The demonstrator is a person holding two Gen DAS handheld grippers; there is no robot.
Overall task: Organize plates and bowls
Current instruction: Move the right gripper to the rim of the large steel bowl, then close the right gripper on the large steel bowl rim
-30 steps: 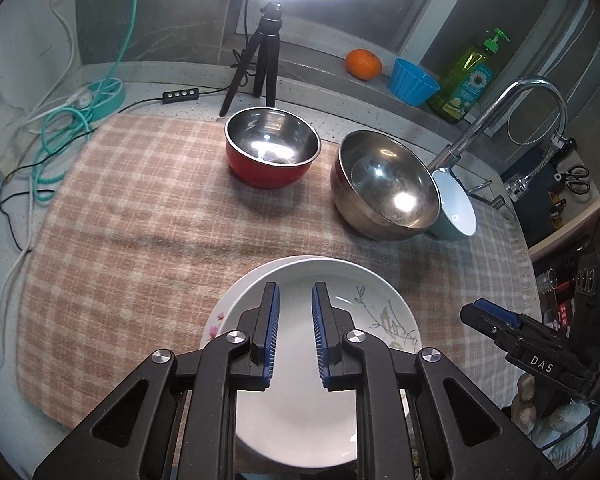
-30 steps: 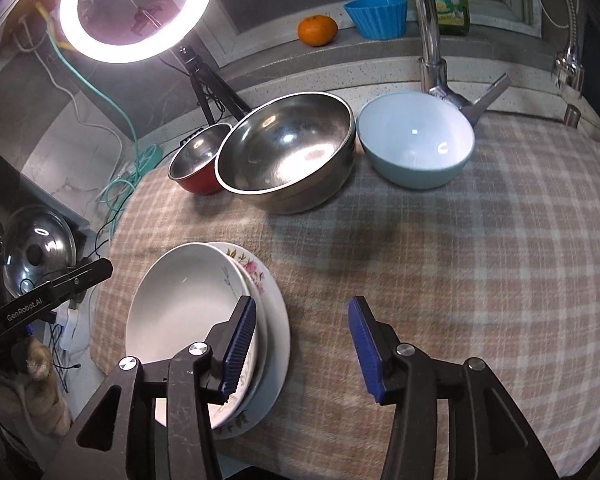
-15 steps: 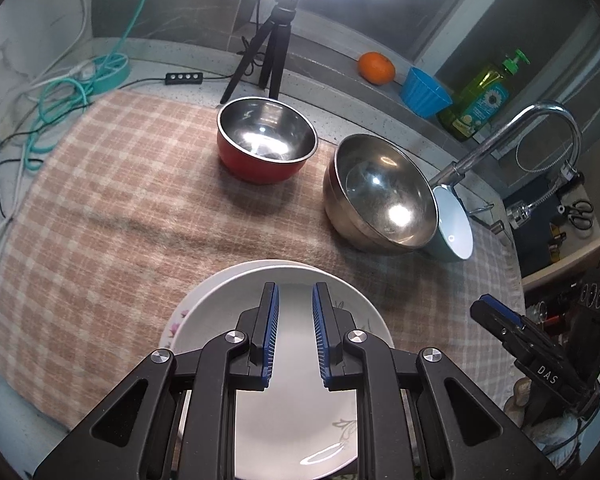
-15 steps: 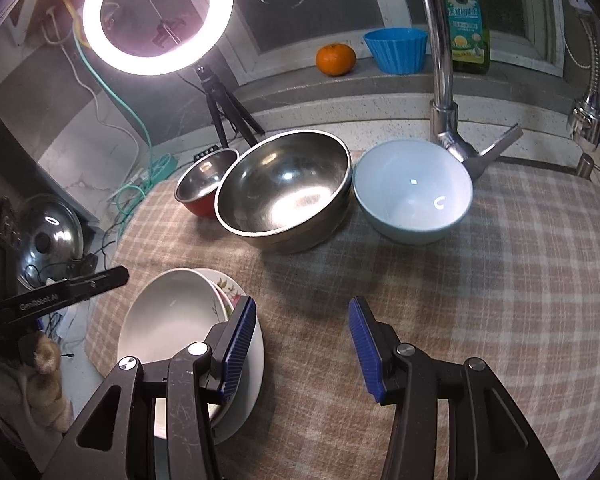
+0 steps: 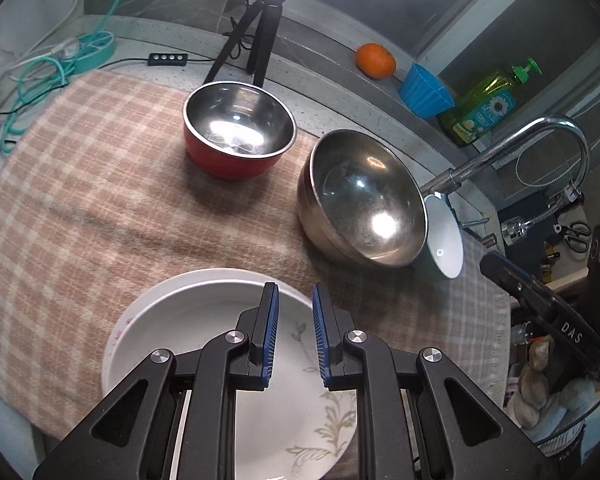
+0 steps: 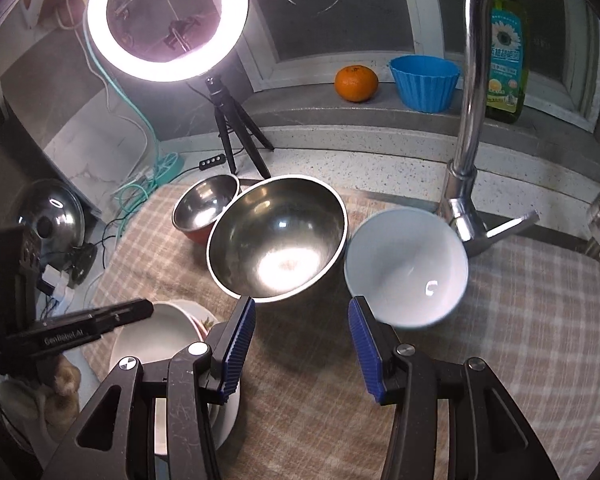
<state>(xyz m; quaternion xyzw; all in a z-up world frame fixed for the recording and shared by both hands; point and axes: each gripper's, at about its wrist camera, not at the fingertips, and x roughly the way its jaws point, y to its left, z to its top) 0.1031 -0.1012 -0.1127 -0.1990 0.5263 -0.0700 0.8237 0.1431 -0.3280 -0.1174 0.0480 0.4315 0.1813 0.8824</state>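
Blue ribbed pads line both tools, and the left gripper (image 5: 294,334) hangs over the stacked plates with its jaws a narrow gap apart, holding nothing. Under it a plain white plate (image 5: 204,320) sits inside a larger floral plate (image 5: 320,412) at the near edge of the checked cloth (image 5: 80,208), so the plates look already gathered, which is probably why that tool merely hovers. The right gripper (image 6: 302,350) is spread wide and empty above bare cloth, aimed at the gap between the large steel bowl (image 6: 278,240) and the white bowl (image 6: 406,268); I would guess the wide opening is meant for a bowl rim. The three bowls stand in a loose row at the back: the red bowl (image 5: 238,130) with its steel lining stands apart, while the other two sit just beside each other, the white one close against the faucet (image 6: 466,128). None is nested yet, so the bowls seem to be the remaining work. On the ledge behind rest an orange (image 6: 356,83), a blue cup (image 6: 424,84) and a soap bottle (image 6: 506,52), under the ring light (image 6: 166,20).
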